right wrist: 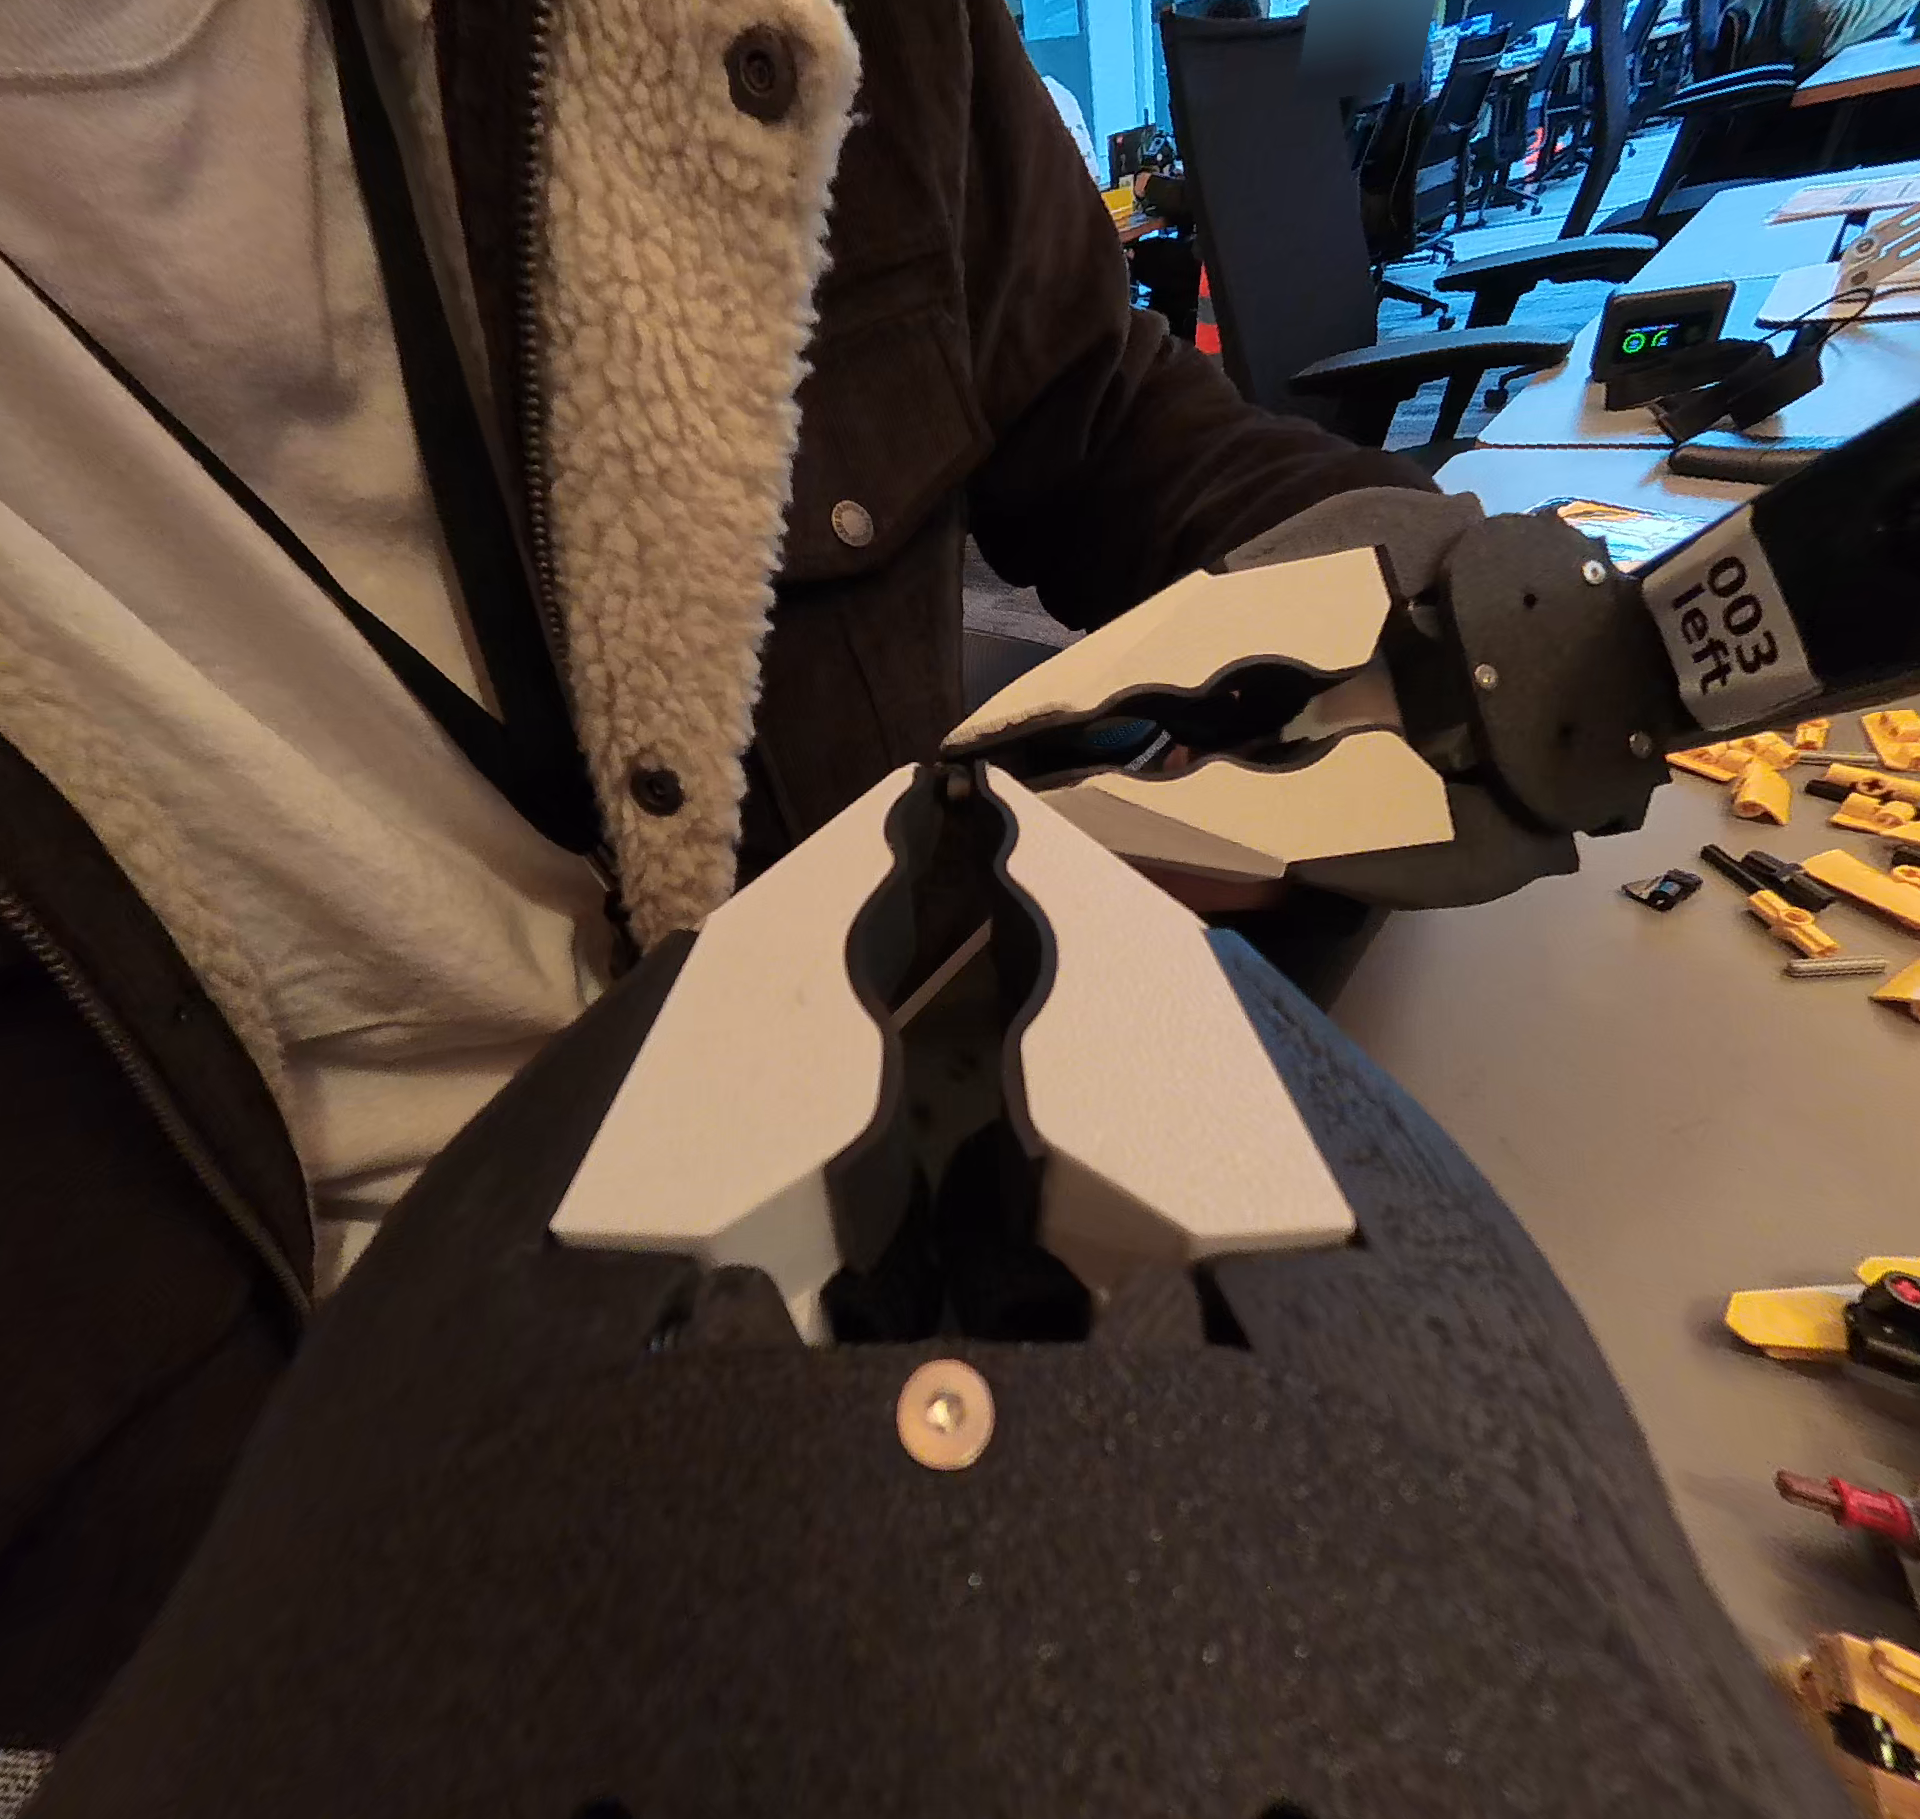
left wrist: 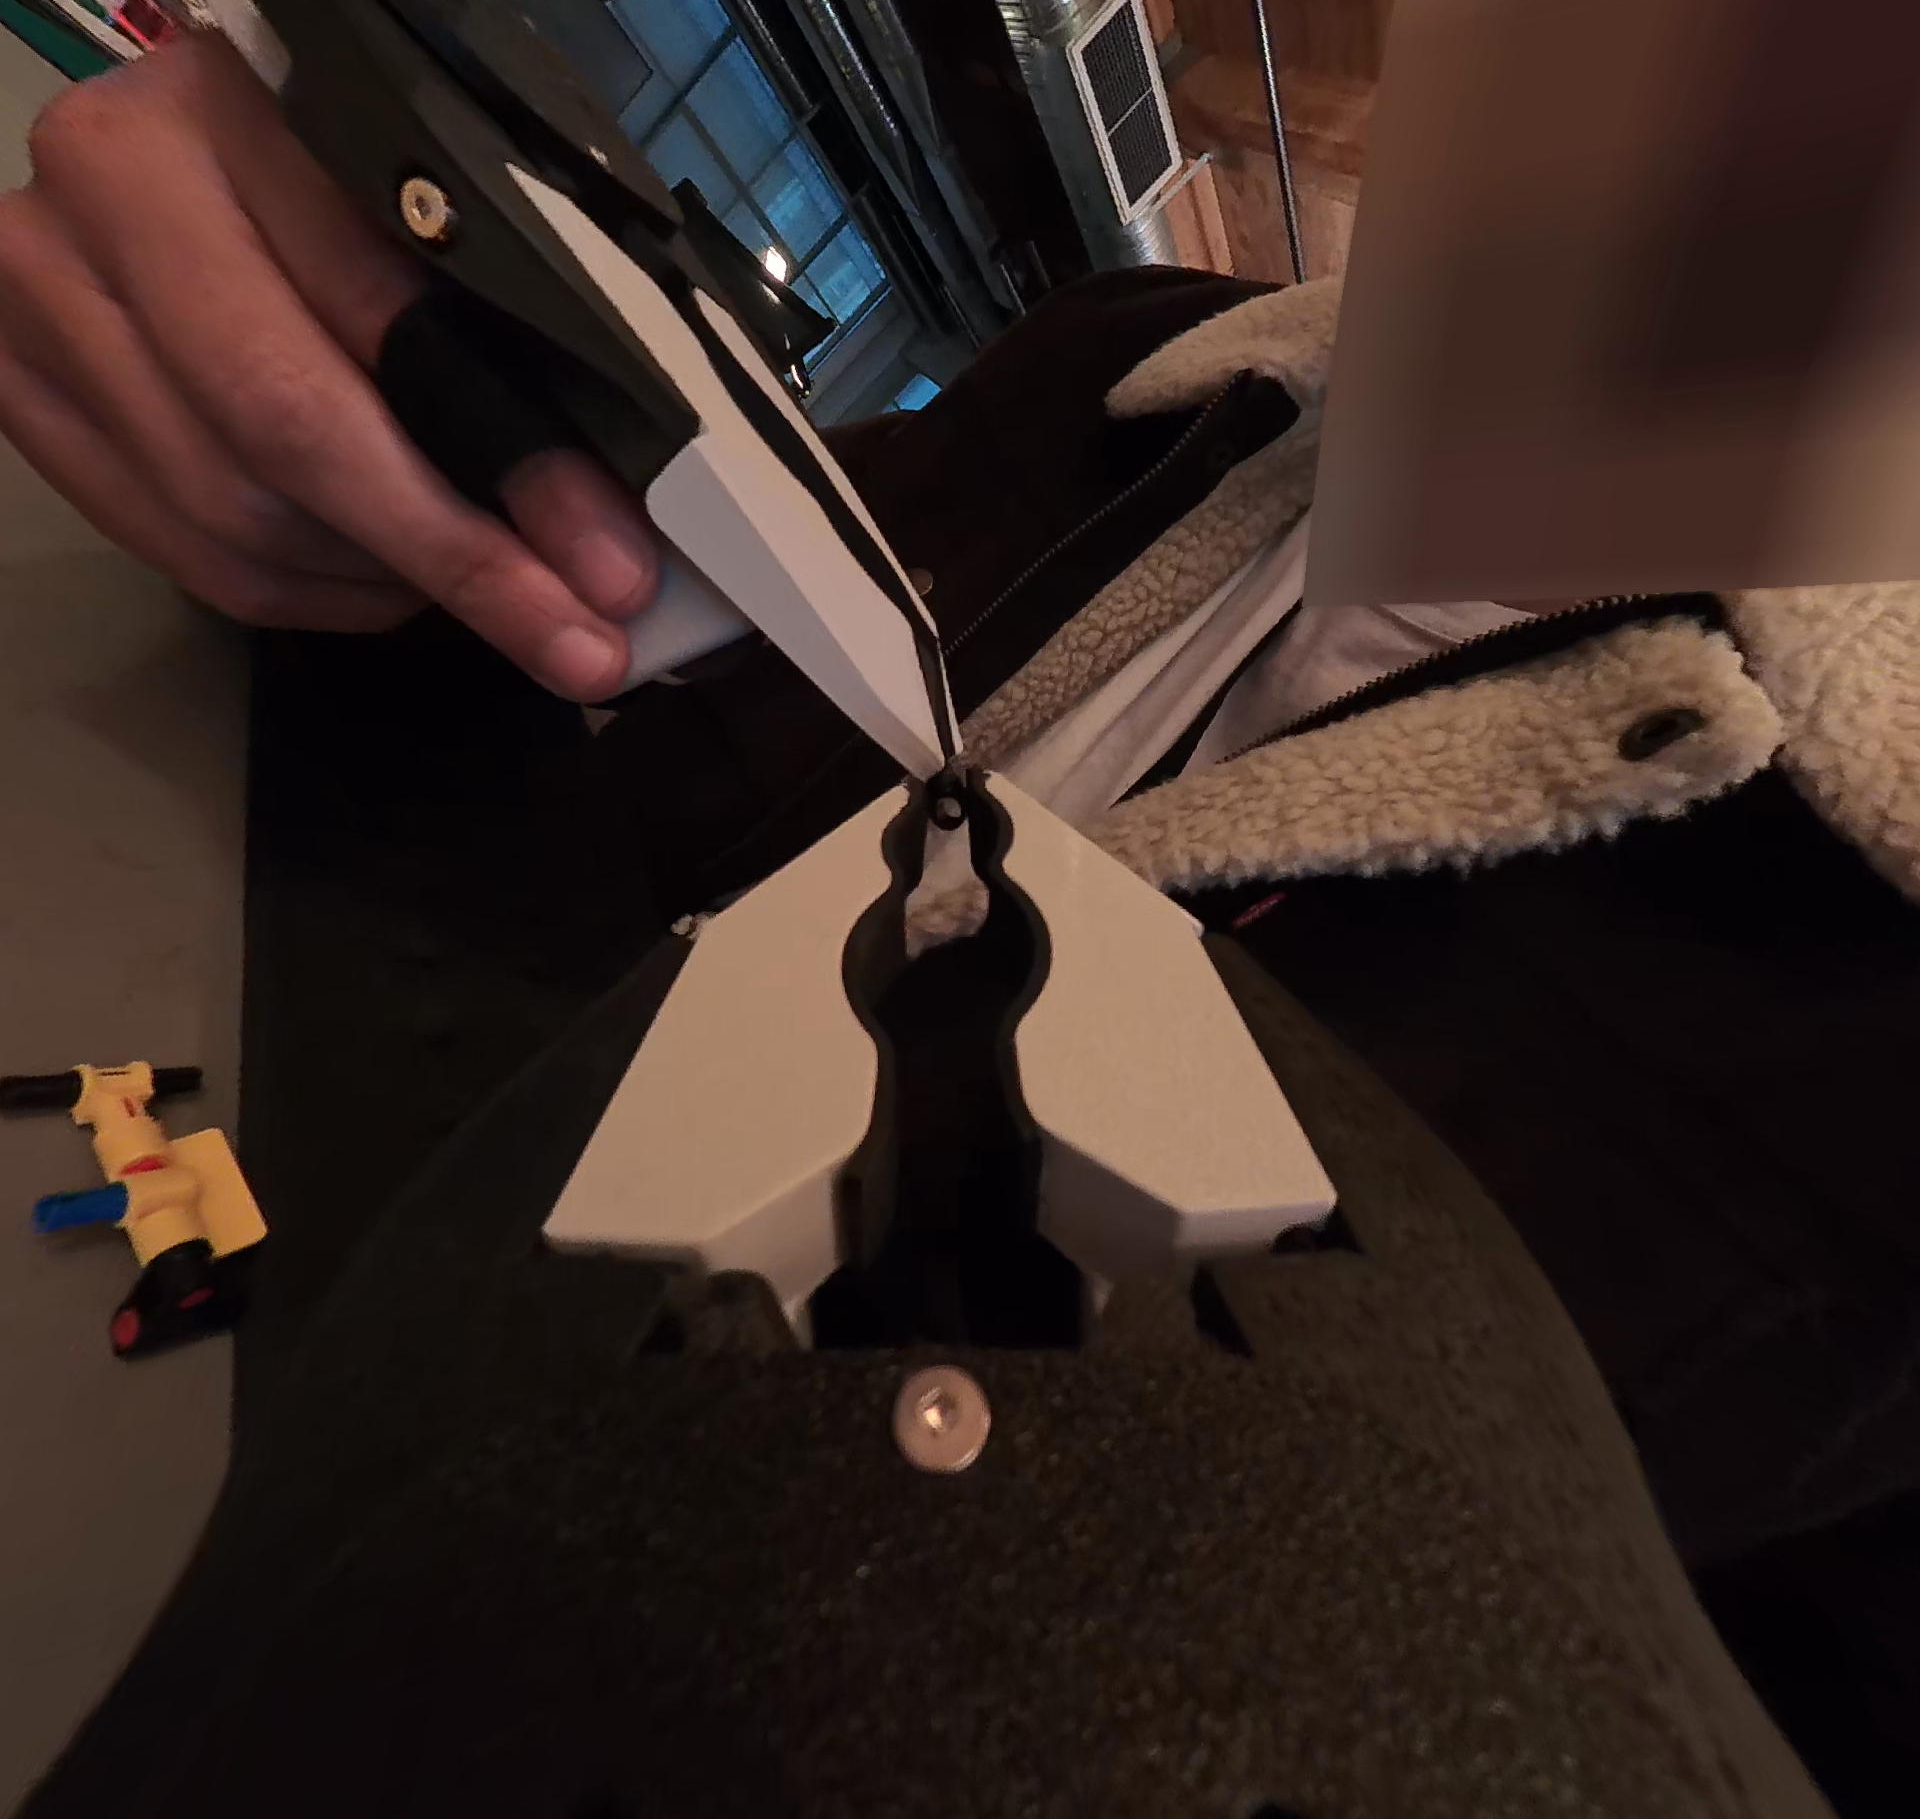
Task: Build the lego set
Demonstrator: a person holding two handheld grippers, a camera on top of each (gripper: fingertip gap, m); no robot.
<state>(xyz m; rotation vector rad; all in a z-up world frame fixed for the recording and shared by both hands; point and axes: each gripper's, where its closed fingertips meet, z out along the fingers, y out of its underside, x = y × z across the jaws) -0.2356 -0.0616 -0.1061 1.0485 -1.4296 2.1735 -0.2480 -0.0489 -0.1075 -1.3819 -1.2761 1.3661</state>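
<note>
Both tools pinch one small black pin, tip to tip.
Left tool (left wrist: 943, 790) and right tool (right wrist: 951, 777) meet above the tabletop (right wrist: 1558, 1094); loose yellow pieces (right wrist: 1860, 793) at 3 o'clock.

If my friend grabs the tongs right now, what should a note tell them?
Left tongs: shut on a tiny black piece at the tips.
Right tongs: also closed, tips meeting the left ones up near the person's jacket, pinching the same small piece, it seems.
On the table: a small yellow assembly with blue and black pins; loose yellow pieces and a red part.
Done: only that small assembly.
Left: most pieces are not yet joined.
</note>
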